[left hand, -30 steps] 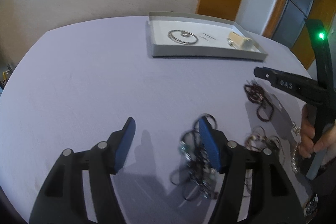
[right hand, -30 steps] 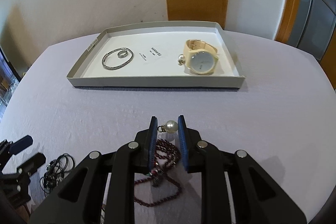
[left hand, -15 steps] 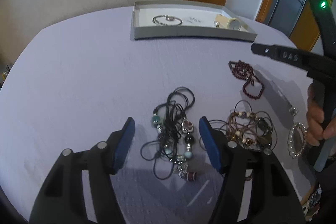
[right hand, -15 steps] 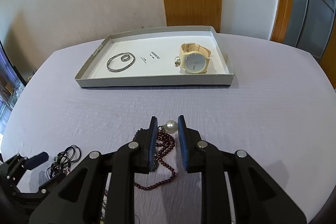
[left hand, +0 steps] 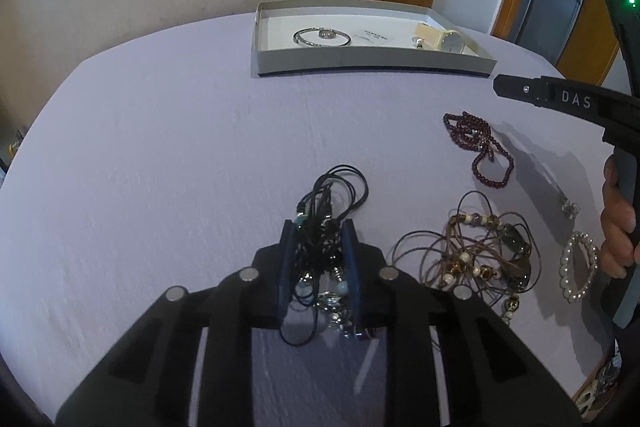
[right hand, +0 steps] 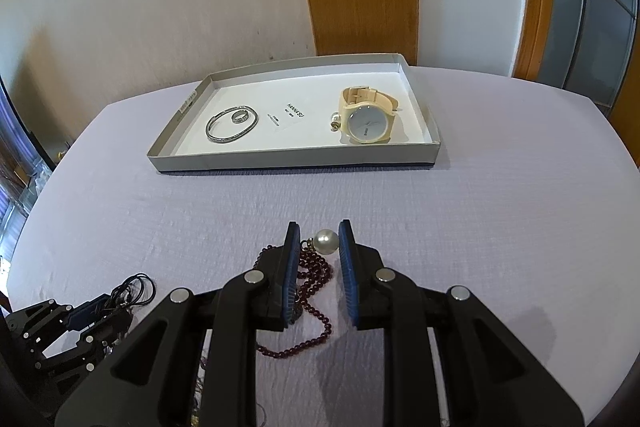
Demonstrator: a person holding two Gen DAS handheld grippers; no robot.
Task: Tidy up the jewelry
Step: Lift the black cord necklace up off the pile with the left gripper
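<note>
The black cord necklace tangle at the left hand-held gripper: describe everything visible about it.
The black cord necklace tangle is a bunch of thin black cords strung with turquoise, silvery and dark beads. It lies on the lilac tablecloth, its loops fanning out beyond the fingertips and one loop trailing back under them. The left hand-held gripper straddles its middle, its jaws closing, blue pads against the cords on both sides. It lies apart from the brown cord tangle beside it.
</note>
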